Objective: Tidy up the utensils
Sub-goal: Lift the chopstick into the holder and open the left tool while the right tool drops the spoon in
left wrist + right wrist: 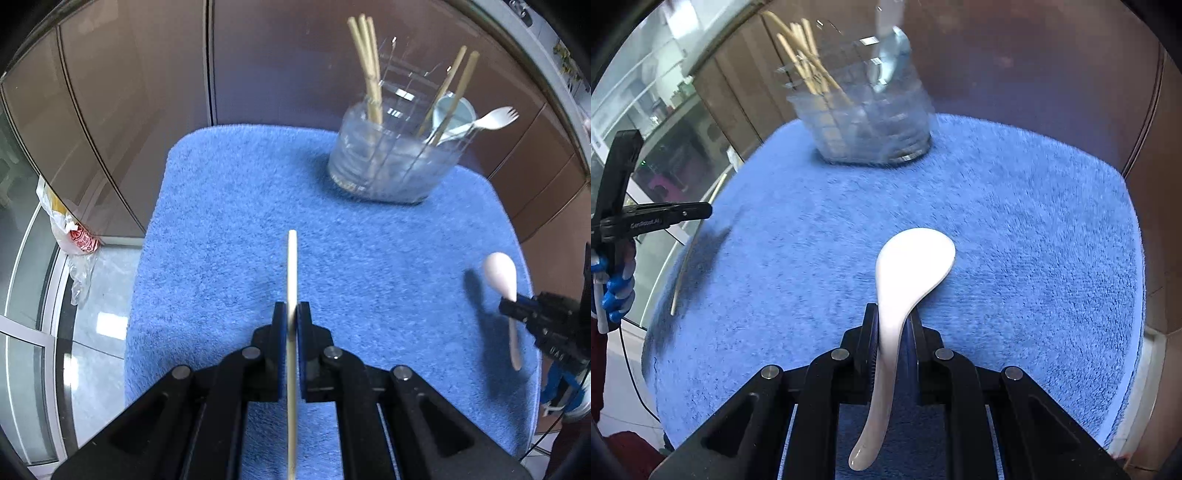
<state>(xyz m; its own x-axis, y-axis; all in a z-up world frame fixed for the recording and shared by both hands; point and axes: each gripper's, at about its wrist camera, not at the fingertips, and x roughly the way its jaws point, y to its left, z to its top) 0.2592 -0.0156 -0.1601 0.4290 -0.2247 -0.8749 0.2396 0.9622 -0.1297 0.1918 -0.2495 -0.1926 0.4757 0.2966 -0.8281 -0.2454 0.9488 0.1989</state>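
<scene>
My left gripper (292, 308) is shut on a pale wooden chopstick (292, 266) that points forward above the blue towel (229, 206). A white ceramic spoon (912, 266) is clamped by its handle in my right gripper (892, 310), bowl forward above the towel. From the left wrist view the same spoon (500, 275) and right gripper (517, 308) show at the right edge. The left gripper (705, 212) appears at the left of the right wrist view, with its chopstick (689, 254) hanging below. A clear divided holder (391, 158) at the towel's far end contains several chopsticks, a spork and a light blue spoon.
Brown cabinet doors (129, 92) stand behind the towel. A crumpled plastic bag (70, 229) lies on the floor to the left. A hand in a blue and white glove (617, 284) grips the left tool. The towel's edges drop off on all sides.
</scene>
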